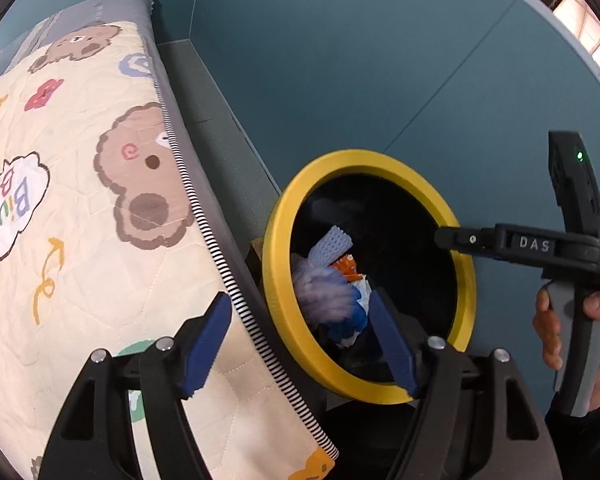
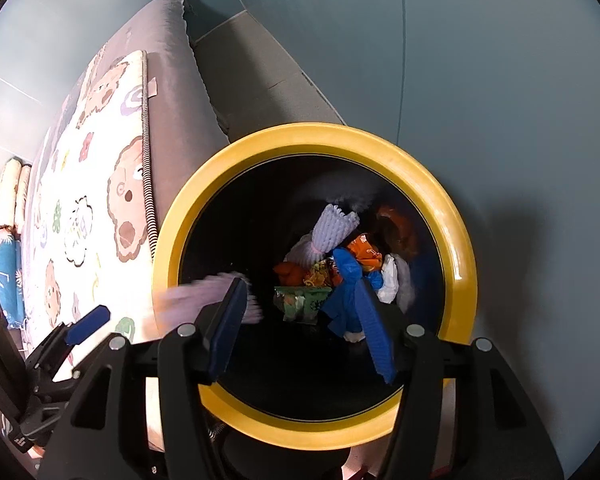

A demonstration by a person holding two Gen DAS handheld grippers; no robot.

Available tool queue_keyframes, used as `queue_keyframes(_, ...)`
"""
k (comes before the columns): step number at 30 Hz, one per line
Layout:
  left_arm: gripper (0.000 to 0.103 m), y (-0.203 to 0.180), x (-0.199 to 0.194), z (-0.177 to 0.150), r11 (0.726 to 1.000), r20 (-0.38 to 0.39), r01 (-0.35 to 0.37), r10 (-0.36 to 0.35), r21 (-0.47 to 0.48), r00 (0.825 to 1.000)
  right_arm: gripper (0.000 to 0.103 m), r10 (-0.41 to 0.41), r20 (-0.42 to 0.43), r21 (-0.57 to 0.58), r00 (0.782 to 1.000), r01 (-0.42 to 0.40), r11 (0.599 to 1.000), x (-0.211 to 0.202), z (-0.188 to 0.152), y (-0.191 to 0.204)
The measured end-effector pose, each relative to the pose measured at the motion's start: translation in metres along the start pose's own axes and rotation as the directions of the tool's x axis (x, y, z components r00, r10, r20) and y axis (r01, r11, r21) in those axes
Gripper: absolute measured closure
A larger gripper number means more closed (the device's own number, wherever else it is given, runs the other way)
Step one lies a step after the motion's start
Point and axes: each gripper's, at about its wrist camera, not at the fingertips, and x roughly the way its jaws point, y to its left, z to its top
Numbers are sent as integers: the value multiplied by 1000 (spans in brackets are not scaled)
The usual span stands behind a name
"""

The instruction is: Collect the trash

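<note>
Both grippers hung over the yellow-rimmed bin [image 2: 456, 240] beside the quilted bed cover [image 1: 80, 200]. The left gripper [image 1: 300, 344] had its blue fingers spread, nothing pinched between them. The right gripper [image 2: 304, 328] stood likewise parted and empty. A blurred pale lilac foam piece [image 2: 204, 300] showed by its left finger (contact unclear). The trash [image 2: 336, 264] lay inside the bin's dark interior.
</note>
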Motion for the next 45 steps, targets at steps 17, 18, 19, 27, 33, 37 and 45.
queue_keyframes(17, 10, 121, -93, -63, 987, 207, -87, 115, -138, 972, 26, 42, 30, -182, 999, -35, 983, 0, -49, 104)
queue_keyframes(18, 9, 131, -101, -69, 983, 227, -104, 138, -152, 964, 20, 43, 49, -208, 998, -32, 978, -1, -55, 118)
queue_keyframes(19, 8, 140, -109, -76, 979, 245, -120, 159, -165, 956, 18, 45, 63, -225, 997, -30, 974, -1, -60, 127)
queue_keyframes(27, 8, 193, -168, -132, 933, 368, -260, 340, -250, 866, 8, 124, 142, -354, 982, -67, 933, 5, -106, 208)
queue_keyframes(33, 8, 211, -199, -168, 884, 435, -350, 459, -310, 775, 8, 89, 286, -396, 954, 33, 918, 2, -153, 262)
queue_keyframes(37, 8, 204, -226, -195, 866, 502, -364, 496, -343, 709, 8, 50, 502, -396, 863, 179, 901, -14, -193, 282)
queue_keyframes(45, 8, 167, -265, -235, 843, 630, -407, 535, -352, 563, 8, 85, 795, -309, 601, 281, 909, -56, -264, 289)
